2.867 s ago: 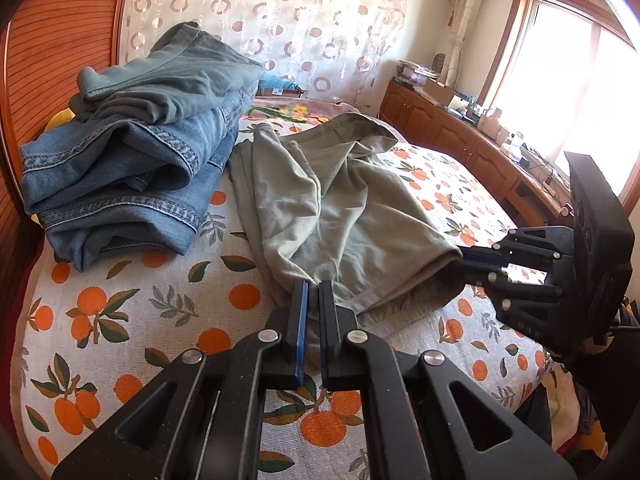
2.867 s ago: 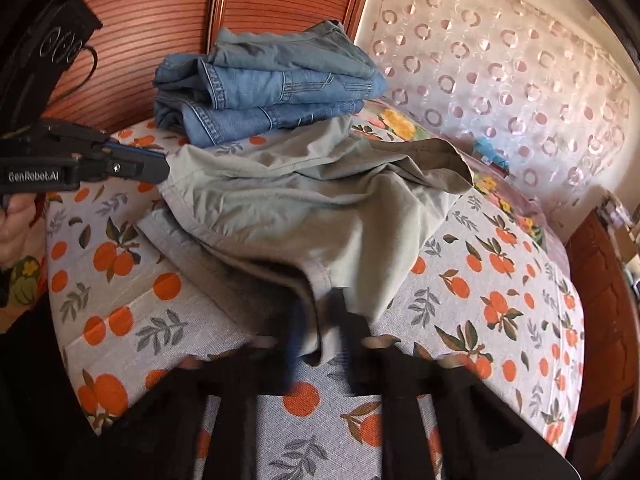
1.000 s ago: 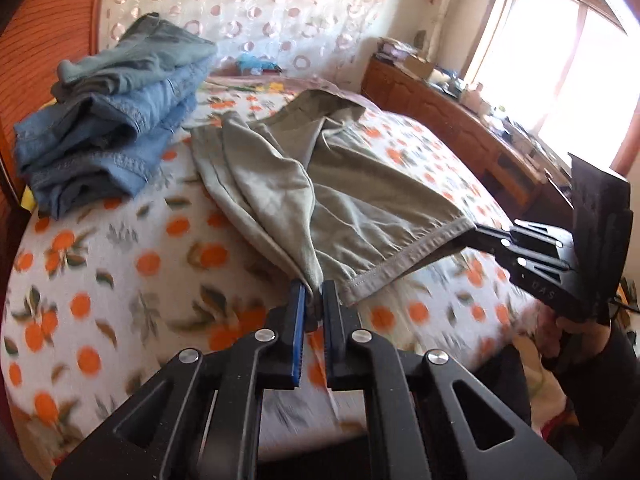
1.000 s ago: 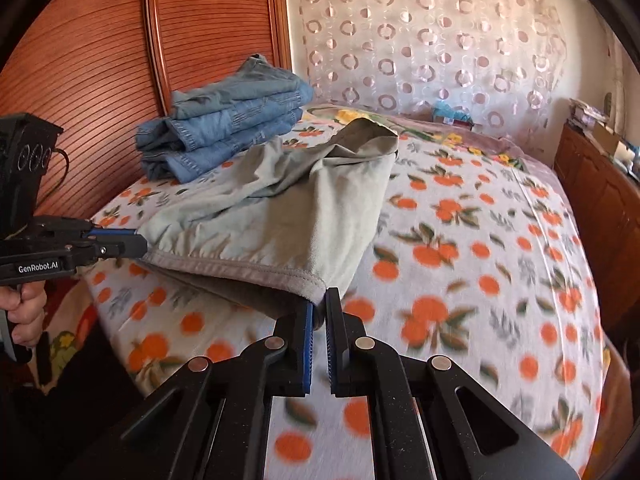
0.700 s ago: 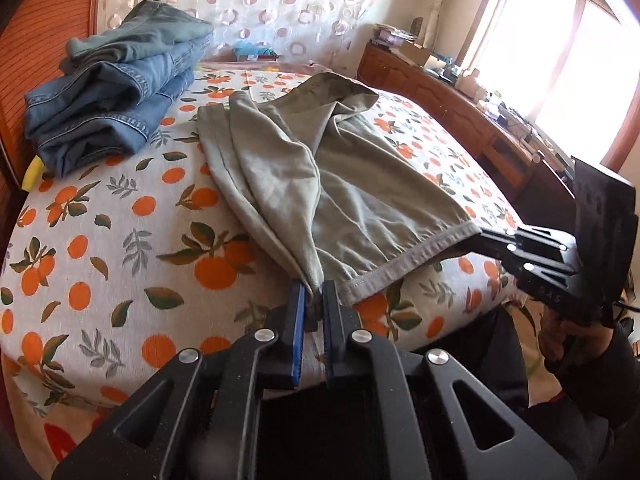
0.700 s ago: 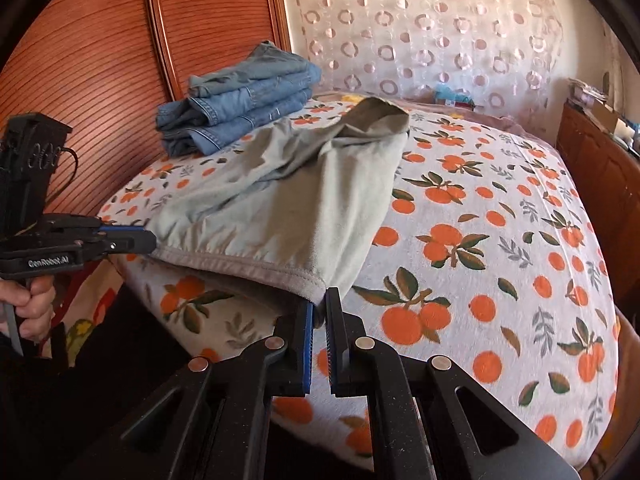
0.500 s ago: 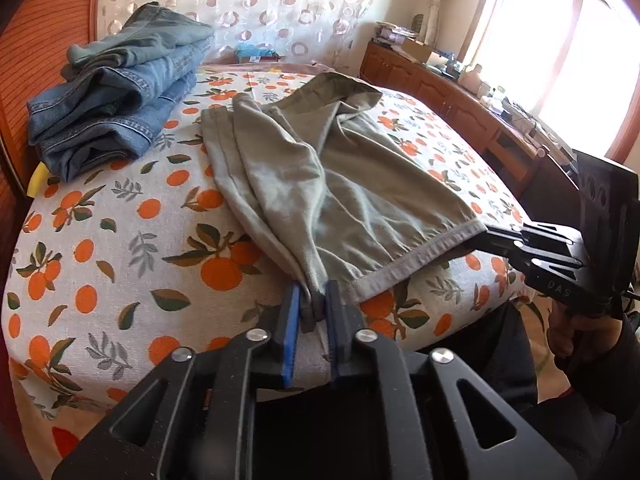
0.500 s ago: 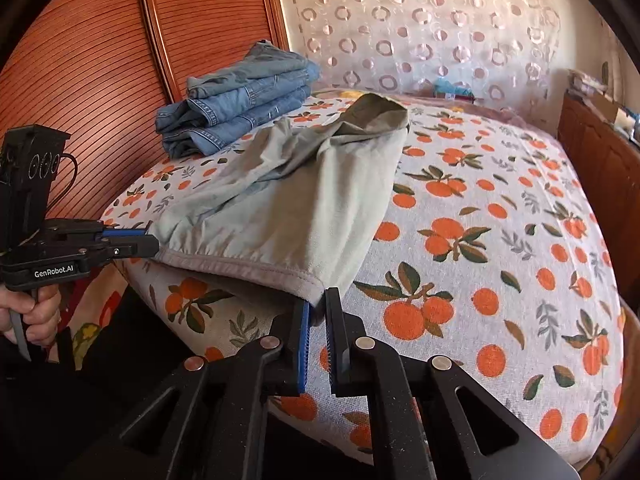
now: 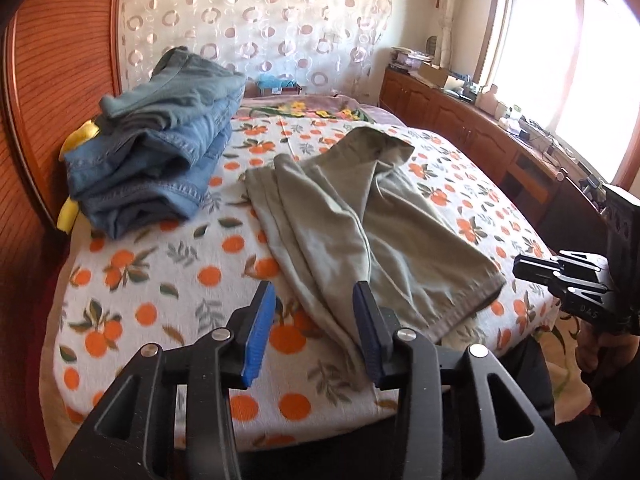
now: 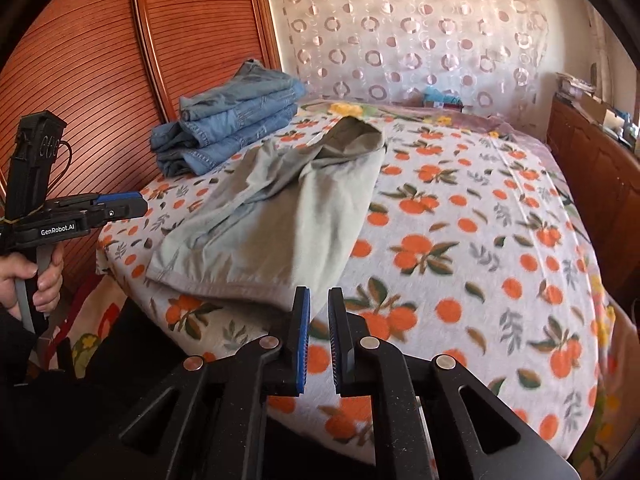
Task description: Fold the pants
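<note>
Olive cotton: the pants (image 9: 360, 224) lie flat on the bed (image 9: 168, 288), hem end at the near edge, the other end bunched toward the middle of the bed.
What changed: half a second ago both hem corners were pinched and the hem was held taut just off the near edge; now the cloth has dropped onto the orange-print cover and nothing lifts it.
Left gripper (image 9: 314, 330): its jaws are opening, blue pads well apart; the left corner of the hem lies between them but neither pad presses on it.
Right gripper (image 10: 318, 334): its jaws are opening too, only a narrow gap so far; the hem's right corner sits just beyond the tips and I see no cloth caught between them.
Hands: a hand (image 10: 38, 280) grips the left tool's handle off the near left corner of the bed.
Lie of the pants: the two legs look stacked, with a ridge of wrinkles along the left side and a rumpled fold at the far end.
Stack: folded blue jeans (image 9: 156, 152) sit at the far left corner by the wooden headboard, apart from the pants.
Meaning for the task: I'd say the drag-and-lay-flat step is finished; the pants are spread but the fold across their length is not yet made.
Next, as I judge it: a fresh grip at the hem, carried over toward the bunched end.
</note>
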`<move>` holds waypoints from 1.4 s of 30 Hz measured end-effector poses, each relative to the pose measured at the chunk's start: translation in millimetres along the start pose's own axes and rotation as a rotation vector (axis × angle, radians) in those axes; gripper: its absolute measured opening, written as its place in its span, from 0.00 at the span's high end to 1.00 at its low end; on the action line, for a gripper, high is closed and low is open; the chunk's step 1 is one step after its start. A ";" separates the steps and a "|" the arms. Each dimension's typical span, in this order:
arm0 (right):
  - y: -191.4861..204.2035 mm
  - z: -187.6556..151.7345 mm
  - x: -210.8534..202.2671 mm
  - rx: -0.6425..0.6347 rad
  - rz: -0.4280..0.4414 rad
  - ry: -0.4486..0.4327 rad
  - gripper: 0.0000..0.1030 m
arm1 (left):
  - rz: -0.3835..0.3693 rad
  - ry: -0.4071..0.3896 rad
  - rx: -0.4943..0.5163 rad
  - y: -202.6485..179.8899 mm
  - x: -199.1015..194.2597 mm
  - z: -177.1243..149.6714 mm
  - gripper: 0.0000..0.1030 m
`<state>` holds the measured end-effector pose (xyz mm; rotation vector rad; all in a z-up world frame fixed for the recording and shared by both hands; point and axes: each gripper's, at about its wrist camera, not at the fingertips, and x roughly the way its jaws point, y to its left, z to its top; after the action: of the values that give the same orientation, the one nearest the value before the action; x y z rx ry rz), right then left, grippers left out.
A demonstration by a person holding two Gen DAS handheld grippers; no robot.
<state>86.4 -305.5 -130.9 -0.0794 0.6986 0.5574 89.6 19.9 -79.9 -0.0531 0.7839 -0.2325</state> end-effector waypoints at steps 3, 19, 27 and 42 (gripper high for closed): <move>-5.3 10.1 8.9 -0.004 -0.009 -0.012 0.89 | -0.006 -0.007 0.008 -0.5 12.3 9.8 0.60; -16.4 52.3 98.2 -0.052 -0.011 0.033 0.79 | -0.047 0.031 0.074 -10.4 91.2 60.6 0.63; -12.9 52.7 111.7 -0.045 -0.017 0.040 0.79 | -0.042 0.068 0.116 -13.3 118.8 84.3 0.76; -17.5 46.4 107.4 -0.029 -0.006 0.021 0.79 | 0.026 0.139 0.119 -5.8 155.5 87.5 0.93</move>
<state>189.9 -259.4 -164.7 -0.1143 0.7111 0.5617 256.6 -24.4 -125.0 0.0867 0.9073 -0.2598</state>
